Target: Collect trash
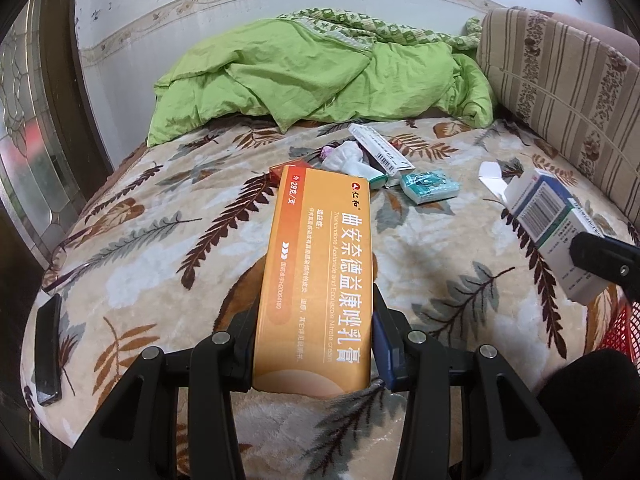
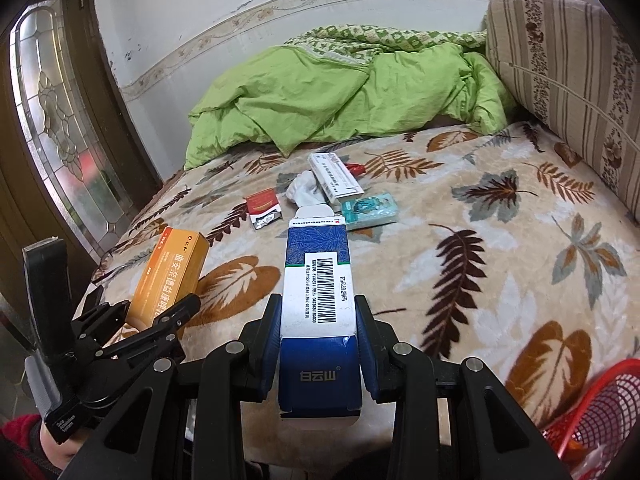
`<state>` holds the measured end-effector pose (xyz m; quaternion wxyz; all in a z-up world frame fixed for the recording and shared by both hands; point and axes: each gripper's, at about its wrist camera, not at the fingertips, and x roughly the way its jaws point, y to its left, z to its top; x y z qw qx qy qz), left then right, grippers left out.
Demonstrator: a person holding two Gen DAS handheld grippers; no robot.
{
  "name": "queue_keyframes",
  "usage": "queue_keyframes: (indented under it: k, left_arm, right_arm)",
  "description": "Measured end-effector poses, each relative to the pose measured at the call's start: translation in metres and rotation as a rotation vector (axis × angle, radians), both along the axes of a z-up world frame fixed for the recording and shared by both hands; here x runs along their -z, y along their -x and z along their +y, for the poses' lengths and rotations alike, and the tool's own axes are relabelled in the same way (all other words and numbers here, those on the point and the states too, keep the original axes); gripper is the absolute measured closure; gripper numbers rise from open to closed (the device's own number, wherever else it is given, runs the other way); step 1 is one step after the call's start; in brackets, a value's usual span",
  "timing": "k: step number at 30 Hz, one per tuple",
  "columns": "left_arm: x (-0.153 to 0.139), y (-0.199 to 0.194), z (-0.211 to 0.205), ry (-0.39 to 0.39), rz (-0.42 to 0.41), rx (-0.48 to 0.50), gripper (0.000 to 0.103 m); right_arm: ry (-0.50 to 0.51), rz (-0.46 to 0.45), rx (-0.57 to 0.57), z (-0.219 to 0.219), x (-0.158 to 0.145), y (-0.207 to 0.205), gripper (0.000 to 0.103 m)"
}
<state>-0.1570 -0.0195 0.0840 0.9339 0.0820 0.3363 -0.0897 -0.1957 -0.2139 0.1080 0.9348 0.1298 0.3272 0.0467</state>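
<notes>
My left gripper (image 1: 314, 320) is shut on a long orange medicine box (image 1: 316, 272), held above the leaf-patterned blanket. In the right wrist view the same orange box (image 2: 172, 276) and the left gripper (image 2: 160, 312) show at the lower left. My right gripper (image 2: 318, 320) is shut on a blue and white carton (image 2: 316, 304) with a barcode and an open end flap; it appears as the blue and white carton (image 1: 556, 224) at the right of the left wrist view. More trash lies mid-bed: a white box (image 2: 336, 178), a teal packet (image 2: 370, 208), a red cigarette pack (image 2: 264, 206), a crumpled white tissue (image 2: 304, 192).
A red mesh basket (image 2: 600, 412) sits at the lower right beside the bed. A crumpled green duvet (image 1: 320, 76) lies at the far end, a striped cushion (image 1: 560, 72) on the right. A dark phone (image 1: 48, 352) rests on the blanket's left edge. A glass-panelled door (image 2: 60, 128) stands left.
</notes>
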Motion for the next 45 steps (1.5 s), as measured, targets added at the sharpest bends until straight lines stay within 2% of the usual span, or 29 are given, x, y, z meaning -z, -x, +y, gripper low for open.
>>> queue_keyframes:
  k: [7, 15, 23, 45]
  left_arm:
    - [-0.006, 0.007, -0.005, -0.029, -0.026, -0.015, 0.060]
    - [-0.017, 0.003, 0.015, -0.011, -0.040, -0.096, 0.060]
    - [-0.022, 0.002, 0.023, -0.001, -0.051, -0.132, 0.060]
    - [-0.029, 0.005, 0.027, 0.013, -0.059, -0.148, 0.060]
  right_arm:
    - [-0.015, -0.004, 0.015, -0.007, -0.003, 0.011, 0.067]
    - [-0.011, -0.031, -0.008, 0.000, -0.012, 0.013, 0.067]
    - [-0.001, -0.046, -0.035, 0.010, -0.018, 0.011, 0.067]
    - [0.020, -0.066, -0.064, 0.022, -0.026, 0.011, 0.067]
